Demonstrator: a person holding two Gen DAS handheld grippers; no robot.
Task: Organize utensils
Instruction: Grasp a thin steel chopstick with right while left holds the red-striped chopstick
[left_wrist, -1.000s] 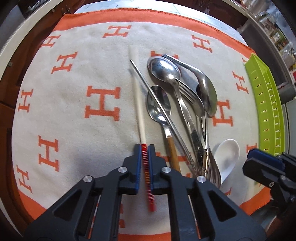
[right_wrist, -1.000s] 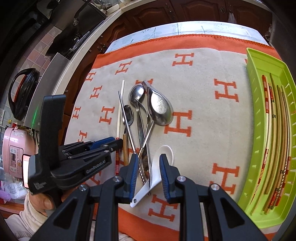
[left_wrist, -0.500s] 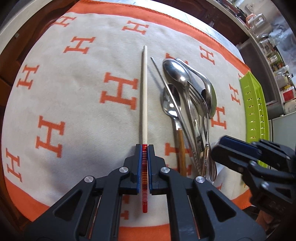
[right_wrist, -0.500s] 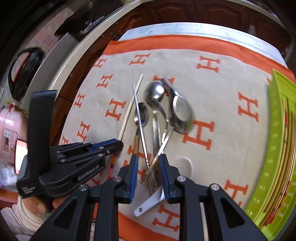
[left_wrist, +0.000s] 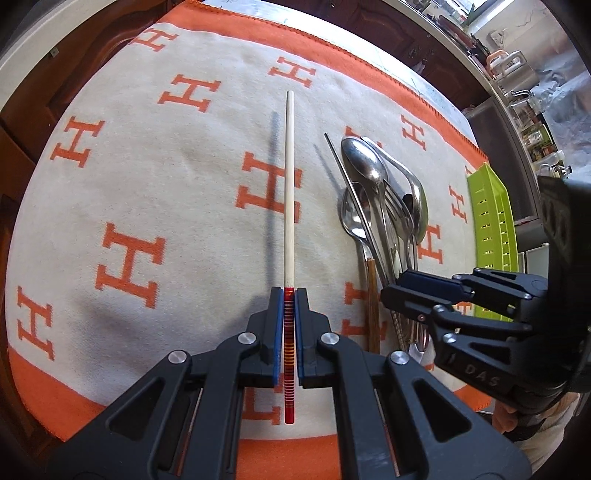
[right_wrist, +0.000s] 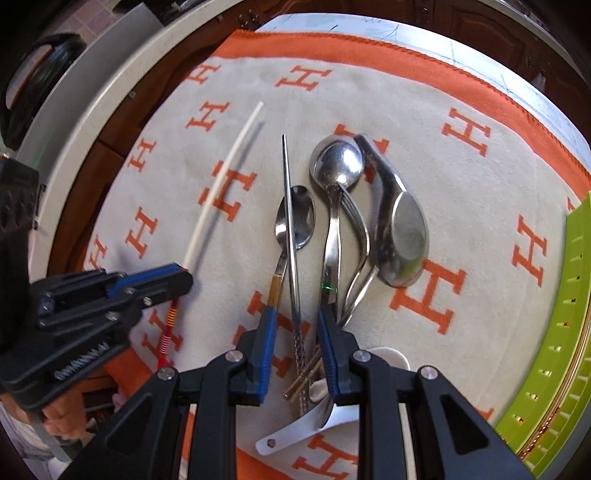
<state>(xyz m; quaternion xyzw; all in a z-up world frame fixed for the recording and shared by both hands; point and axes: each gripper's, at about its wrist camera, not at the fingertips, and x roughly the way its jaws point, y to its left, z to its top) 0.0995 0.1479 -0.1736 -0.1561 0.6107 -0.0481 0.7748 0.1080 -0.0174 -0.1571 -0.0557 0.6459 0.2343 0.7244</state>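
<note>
My left gripper (left_wrist: 289, 295) is shut on the red-striped end of a cream chopstick (left_wrist: 289, 184), which hangs just above the cloth and casts a shadow to its left. In the right wrist view the same gripper (right_wrist: 184, 277) and chopstick (right_wrist: 218, 195) show at the left. My right gripper (right_wrist: 295, 321) stands open low over a pile of metal spoons (right_wrist: 338, 162) and a fork. A thin metal chopstick (right_wrist: 290, 221) runs between its pads without touching them. A white ceramic spoon (right_wrist: 314, 424) lies under the fingers. From the left wrist, the right gripper (left_wrist: 406, 295) covers the pile's near end.
A cream cloth with orange H marks (left_wrist: 147, 184) covers the table. A green slotted tray (right_wrist: 554, 350) at the right edge holds several chopsticks. A black kettle (right_wrist: 37, 74) sits beyond the left counter edge. A person's hand (right_wrist: 62, 417) holds the left gripper.
The left gripper has carried the cream chopstick leftward, away from the pile, and slightly up. The right gripper has moved left and down, from over the white spoon to astride the metal chopstick.
</note>
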